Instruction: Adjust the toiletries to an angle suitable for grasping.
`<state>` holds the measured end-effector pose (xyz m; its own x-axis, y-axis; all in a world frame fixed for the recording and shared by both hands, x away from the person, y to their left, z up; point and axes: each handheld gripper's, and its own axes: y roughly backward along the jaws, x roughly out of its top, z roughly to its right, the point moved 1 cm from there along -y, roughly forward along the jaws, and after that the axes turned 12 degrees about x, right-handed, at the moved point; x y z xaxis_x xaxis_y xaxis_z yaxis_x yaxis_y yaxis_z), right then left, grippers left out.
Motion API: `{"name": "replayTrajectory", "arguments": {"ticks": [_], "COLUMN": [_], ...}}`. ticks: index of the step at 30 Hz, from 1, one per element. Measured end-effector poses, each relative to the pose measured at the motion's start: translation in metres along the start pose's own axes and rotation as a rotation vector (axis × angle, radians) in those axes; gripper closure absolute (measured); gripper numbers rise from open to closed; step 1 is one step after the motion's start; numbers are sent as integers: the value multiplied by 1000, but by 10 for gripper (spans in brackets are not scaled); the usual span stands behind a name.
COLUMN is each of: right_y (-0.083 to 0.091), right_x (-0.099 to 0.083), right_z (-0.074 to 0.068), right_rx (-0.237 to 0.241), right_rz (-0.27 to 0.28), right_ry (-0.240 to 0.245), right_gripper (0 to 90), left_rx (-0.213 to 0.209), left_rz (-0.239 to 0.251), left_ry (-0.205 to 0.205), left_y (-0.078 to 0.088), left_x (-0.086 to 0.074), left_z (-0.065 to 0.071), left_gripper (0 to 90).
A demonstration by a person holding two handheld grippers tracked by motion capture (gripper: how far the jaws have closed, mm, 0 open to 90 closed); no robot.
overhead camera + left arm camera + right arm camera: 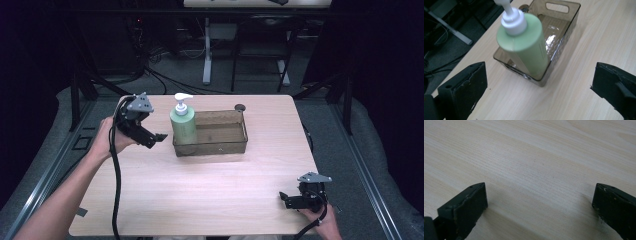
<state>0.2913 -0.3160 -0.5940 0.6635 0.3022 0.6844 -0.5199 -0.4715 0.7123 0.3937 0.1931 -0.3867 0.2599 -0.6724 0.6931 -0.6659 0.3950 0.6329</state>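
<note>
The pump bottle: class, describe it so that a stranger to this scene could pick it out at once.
Start at the wooden table and find the smoky see-through bin near its far edge. The pump bottle stands upright in the bin's left end. It is pale green with a white pump head, the one coloured thing among brown and black.

pump bottle (183,125) in the bin's (227,146) left end — left gripper (159,136) just left

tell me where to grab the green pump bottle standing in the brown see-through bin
Grip the green pump bottle around its round body above the rim of the brown see-through bin, coming level from the left gripper's side. It stands upright at that end; the pump head is narrow.
</note>
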Motion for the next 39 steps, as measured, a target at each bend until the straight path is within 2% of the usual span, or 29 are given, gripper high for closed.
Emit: {"name": "replayTrajectory", "arguments": {"ticks": [11,17,20,24,27,28,29,31,33,34,36,39], "right_y": [0,0,0,0,0,0,0,0,0,0,0,0], "right_x": [0,0,0,0,0,0,0,0,0,0,0,0], "right_z": [0,0,0,0,0,0,0,0,0,0,0,0], "right_rx": [-2,-7,-5,-4,-4,-4,-4,-4,-4,-4,-4,-4], "right_rz": [1,0,1,1,1,1,1,1,1,1,1,1], "right_ry": [-1,-3,-3,-3,-3,-3,-3,-3,-2,-2,-2,-2], "right_gripper": [0,0,0,0,0,0,0,0,0,0,0,0], "left_rx": [31,55,72,63,43,23,13,19,-9,-11,3,-2], "left_rz": [32,-3,4,13,9,15,13,-16,-35,-56,-83,-87], "left_ry": [127,196,235,282,359,388,397,390,447,457,435,431], "left_y": [-7,-18,-22,-30,-38,-42,-46,-55,-63,-67,-72,-76], "left_x": [-64,-101,-118,-135,-151,-157,-162,-171,-179,-181,-183,-182], "left_z": [37,53,55,55,53,53,53,54,55,55,56,59], "left_gripper": [0,0,0,0,0,0,0,0,0,0,0,0]}}
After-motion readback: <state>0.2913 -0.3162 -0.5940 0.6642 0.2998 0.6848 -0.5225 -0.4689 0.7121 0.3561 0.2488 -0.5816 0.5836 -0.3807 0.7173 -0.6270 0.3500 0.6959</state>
